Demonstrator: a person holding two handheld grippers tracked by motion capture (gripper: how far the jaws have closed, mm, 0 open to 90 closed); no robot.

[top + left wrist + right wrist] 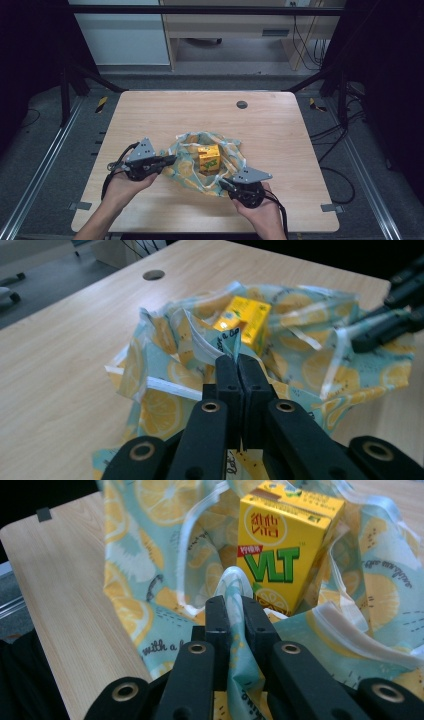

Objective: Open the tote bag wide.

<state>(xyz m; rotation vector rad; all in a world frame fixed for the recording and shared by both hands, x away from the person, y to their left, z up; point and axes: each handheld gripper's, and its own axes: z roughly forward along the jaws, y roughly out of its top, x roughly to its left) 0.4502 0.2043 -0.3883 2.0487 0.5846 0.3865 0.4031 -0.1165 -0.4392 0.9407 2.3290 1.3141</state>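
Observation:
A lemon-print cloth bag (187, 165) lies crumpled on the wooden table, and a yellow VLT drink carton (208, 159) stands upright in it. My left gripper (172, 159) is shut on the bag's left edge; in the left gripper view the jaws pinch a fold of the bag (165, 375) in front of the carton (242, 317). My right gripper (223, 181) is shut on the bag's near right edge. In the right gripper view cloth of the bag (150, 580) bulges between the jaws, just below the carton (280, 545). The right gripper (360, 342) also shows at the far right of the left gripper view.
The table (150, 115) has a round grommet hole (242, 104) near its far edge. Black frame posts and cables stand beyond the table's sides. A pale wooden desk (235, 25) is in the background.

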